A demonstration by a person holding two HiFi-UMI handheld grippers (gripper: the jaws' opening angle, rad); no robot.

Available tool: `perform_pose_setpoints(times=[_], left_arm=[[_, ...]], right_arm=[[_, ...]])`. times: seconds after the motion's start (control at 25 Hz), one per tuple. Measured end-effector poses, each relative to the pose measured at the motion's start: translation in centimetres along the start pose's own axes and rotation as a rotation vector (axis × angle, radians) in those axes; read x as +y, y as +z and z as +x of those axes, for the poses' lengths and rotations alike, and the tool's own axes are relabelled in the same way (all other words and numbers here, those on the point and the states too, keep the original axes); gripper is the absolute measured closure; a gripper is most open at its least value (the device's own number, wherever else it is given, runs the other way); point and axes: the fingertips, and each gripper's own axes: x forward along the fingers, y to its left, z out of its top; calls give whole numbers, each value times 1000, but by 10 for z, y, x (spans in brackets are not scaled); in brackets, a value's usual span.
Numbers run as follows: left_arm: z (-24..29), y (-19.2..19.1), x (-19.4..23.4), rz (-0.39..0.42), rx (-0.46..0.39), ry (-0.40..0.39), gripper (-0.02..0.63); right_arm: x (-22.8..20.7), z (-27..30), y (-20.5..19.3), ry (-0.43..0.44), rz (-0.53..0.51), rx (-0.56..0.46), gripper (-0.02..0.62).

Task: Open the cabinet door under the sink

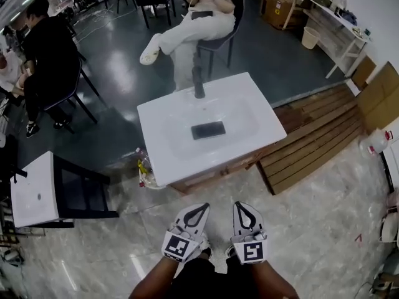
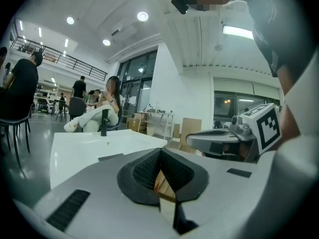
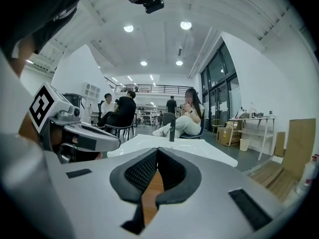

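Note:
A white sink top (image 1: 249,114) with a black tap (image 1: 198,83) and a dark drain plate (image 1: 207,130) stands ahead of me. Beneath its near edge only a thin strip of the brown wooden cabinet front (image 1: 212,174) shows. No door handle can be made out. My left gripper (image 1: 204,206) and right gripper (image 1: 239,204) hang side by side short of that front, both shut and holding nothing. In the left gripper view the left gripper's (image 2: 160,153) dark pads meet, and the sink top (image 2: 94,146) lies beyond. The right gripper's (image 3: 157,151) pads also meet in its own view.
A seated person (image 1: 187,30) is just behind the sink, another in black (image 1: 47,48) at far left. A second white basin on a black frame (image 1: 31,195) stands at left. Wooden planks (image 1: 312,142) lie at right. Small litter (image 1: 144,170) sits by the cabinet's left foot.

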Motion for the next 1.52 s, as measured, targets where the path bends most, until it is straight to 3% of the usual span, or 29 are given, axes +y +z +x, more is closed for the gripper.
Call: perform_pose_setpoints(times=[0.4, 0.6, 1.04, 1.52], left_arm=[[73, -59, 14, -83, -12, 97, 586], [101, -116, 28, -133, 9, 153, 584], [138, -234, 63, -129, 54, 217, 586], [164, -278, 85, -130, 24, 253, 584]], right_arm=[[-35, 43, -92, 71, 34, 16, 572], [-51, 62, -154, 62, 80, 65, 572], [-50, 115, -271, 107, 83, 78, 572], [-58, 158, -348, 119, 45, 132, 569]])
